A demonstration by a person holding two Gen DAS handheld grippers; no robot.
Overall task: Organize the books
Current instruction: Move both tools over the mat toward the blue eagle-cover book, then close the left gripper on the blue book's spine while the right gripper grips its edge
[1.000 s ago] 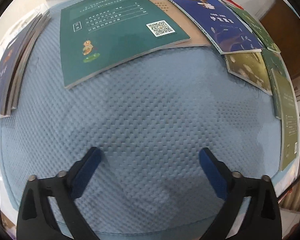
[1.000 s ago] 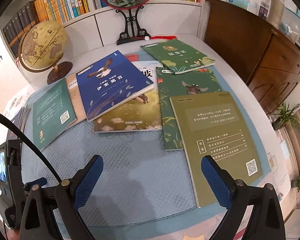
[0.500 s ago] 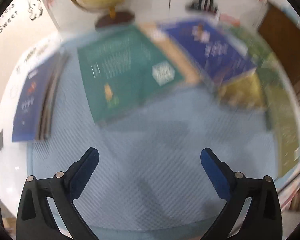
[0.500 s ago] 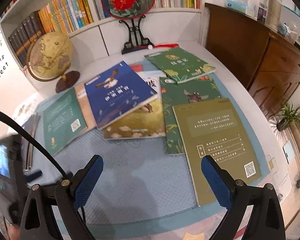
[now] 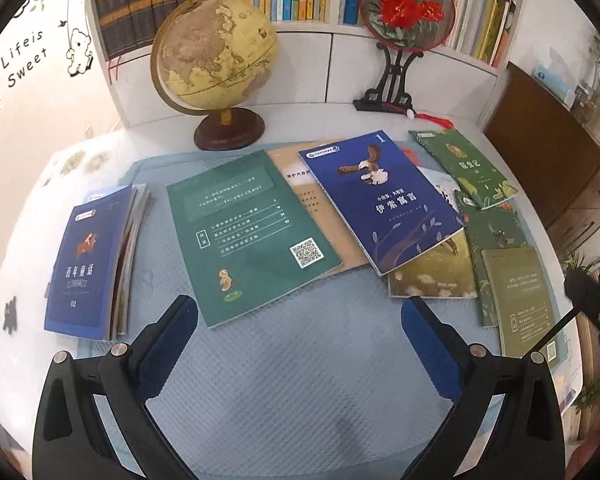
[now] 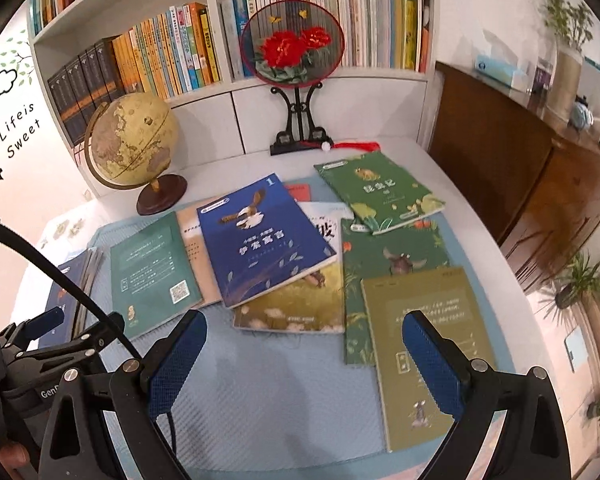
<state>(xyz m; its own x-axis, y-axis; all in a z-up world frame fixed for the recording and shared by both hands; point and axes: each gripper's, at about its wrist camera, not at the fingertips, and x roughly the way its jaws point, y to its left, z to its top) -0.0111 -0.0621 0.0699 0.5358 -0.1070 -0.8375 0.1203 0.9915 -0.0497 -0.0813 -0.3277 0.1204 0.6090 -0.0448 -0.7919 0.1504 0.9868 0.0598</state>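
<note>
Several books lie spread on a light blue mat point(image 5: 300, 380). A neat stack with a dark blue cover point(image 5: 86, 268) sits at the left. A teal book point(image 5: 248, 232) lies over a tan one point(image 5: 300, 184). A blue book point(image 5: 388, 200) overlaps a yellow-olive one point(image 5: 432, 276). Green books point(image 6: 380, 192) and an olive book point(image 6: 424, 344) lie at the right. My left gripper point(image 5: 300, 344) is open and empty above the mat's near part. My right gripper point(image 6: 304, 360) is open and empty, its right finger point(image 6: 432, 364) over the olive book.
A globe point(image 5: 216, 56) and a round red-flower fan on a black stand point(image 5: 404, 12) stand at the back of the white desk. Bookshelves point(image 6: 160, 60) fill the wall behind. A brown cabinet point(image 6: 520, 168) stands at the right.
Both grippers have lifted and tilted up, so the shelves, globe and fan now show. The left one rose the most. Both stay open; no book has moved.
</note>
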